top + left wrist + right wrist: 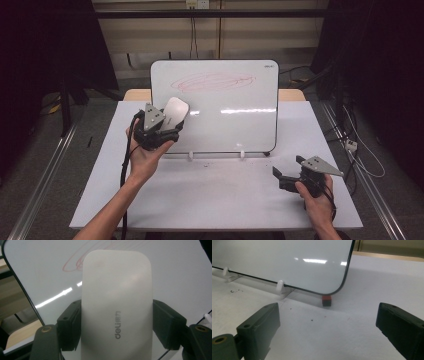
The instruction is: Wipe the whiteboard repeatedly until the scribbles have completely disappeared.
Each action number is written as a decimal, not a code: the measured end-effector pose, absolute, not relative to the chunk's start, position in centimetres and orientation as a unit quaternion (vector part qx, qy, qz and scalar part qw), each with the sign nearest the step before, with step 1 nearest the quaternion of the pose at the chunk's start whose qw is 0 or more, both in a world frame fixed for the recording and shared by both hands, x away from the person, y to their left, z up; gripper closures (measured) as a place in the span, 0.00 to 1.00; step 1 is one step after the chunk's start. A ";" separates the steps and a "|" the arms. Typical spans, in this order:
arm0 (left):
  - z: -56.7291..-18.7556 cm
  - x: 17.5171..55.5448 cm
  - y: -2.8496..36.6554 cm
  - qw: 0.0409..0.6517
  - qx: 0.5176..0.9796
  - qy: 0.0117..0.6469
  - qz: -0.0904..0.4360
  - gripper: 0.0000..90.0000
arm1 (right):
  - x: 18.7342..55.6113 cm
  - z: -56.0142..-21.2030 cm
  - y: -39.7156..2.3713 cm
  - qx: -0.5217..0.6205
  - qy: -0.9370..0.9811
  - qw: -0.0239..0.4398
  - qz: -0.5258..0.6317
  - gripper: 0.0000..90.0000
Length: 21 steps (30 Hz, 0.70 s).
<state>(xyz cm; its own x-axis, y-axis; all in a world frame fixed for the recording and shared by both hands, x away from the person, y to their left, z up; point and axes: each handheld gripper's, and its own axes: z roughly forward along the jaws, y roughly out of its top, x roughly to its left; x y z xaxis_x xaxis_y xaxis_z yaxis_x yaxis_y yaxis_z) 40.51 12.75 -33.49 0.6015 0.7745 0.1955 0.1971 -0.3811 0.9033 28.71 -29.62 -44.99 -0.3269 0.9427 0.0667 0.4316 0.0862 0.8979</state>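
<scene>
Eraser (116,305) clamped between left tongs (167,129), raised before whiteboard (235,120); right tongs (289,170) wide open, empty.

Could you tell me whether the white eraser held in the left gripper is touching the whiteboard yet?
Cannot tell. The left gripper clamps the eraser in front of the whiteboard, but neither the left gripper view nor the high view shows its far face or any gap plainly.

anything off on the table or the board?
Minor stuff: dark crumbs litter the table by the whiteboard feet, and a small red-and-black block sits tucked under its lower corner. The red scribble remains unwiped.
</scene>
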 end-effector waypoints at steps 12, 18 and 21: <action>-31.3 42.8 12.1 0.451 0.761 0.315 0.344 0.35 | 28.7 -45.0 -29.6 0.505 0.681 0.283 0.449 0.06; -31.4 44.1 12.1 0.440 0.763 0.319 0.351 0.34 | 28.7 -45.0 -29.5 0.504 0.682 0.283 0.448 0.06; -31.4 44.7 12.1 0.435 0.764 0.321 0.352 0.34 | 28.8 -45.0 -29.6 0.504 0.682 0.283 0.448 0.06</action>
